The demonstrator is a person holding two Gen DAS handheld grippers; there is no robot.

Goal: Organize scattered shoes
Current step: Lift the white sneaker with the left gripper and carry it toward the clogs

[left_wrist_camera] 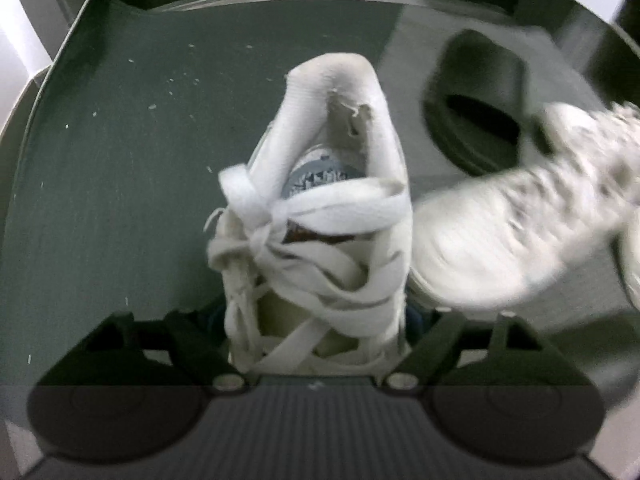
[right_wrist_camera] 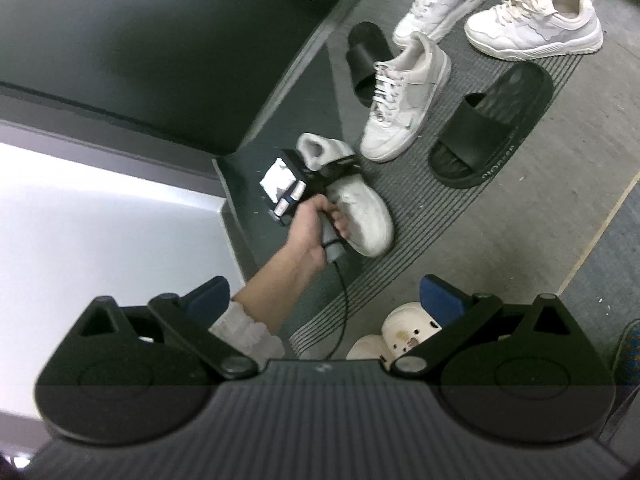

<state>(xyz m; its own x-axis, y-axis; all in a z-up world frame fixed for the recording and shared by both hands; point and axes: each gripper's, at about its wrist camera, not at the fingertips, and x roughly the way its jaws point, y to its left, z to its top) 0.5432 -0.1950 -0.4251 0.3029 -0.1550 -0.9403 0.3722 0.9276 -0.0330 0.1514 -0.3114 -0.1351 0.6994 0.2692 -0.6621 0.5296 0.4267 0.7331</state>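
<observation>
Clamping a scuffed white lace-up sneaker (left_wrist_camera: 320,200), the left gripper (left_wrist_camera: 320,316); right gripper (right_wrist_camera: 324,300) spread wide, empty.

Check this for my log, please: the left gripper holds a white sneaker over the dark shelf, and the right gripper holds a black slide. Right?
Not quite. The right gripper holds nothing: the right wrist view shows its jaws open and empty, and both black slides lie on the mat. The left gripper does hold a white sneaker over the dark shelf.
</observation>
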